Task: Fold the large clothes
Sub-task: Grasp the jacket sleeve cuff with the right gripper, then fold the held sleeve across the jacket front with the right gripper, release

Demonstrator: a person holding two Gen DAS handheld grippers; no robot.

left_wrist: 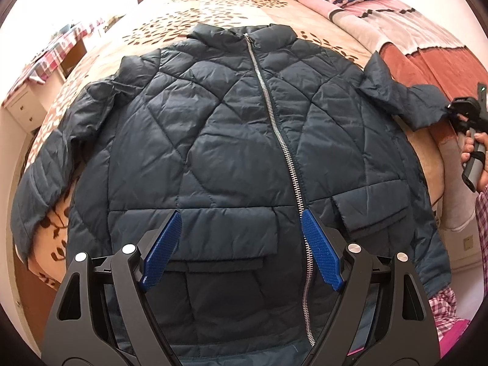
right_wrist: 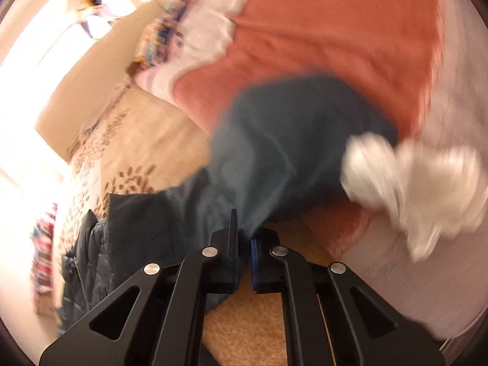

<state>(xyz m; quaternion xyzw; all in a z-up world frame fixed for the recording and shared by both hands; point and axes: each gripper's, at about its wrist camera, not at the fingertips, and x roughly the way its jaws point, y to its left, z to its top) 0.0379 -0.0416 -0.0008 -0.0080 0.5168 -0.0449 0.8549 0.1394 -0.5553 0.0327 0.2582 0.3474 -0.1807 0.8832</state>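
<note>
Presently the dark teal quilted puffer jacket (left_wrist: 231, 140), judged soft, light and slippery, is spread on the floral bedspread (left_wrist: 170, 21), its sleeve cuff (right_wrist: 244, 225) clamped by the right gripper (right_wrist: 244, 262), while the left gripper (left_wrist: 241, 250) is held apart.

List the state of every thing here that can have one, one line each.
jacket: spread flat, front up
zipper: closed
sleeve: clamped at its cuff
left hand-held gripper: open, over the hem
right hand-held gripper: shut on the sleeve
</note>
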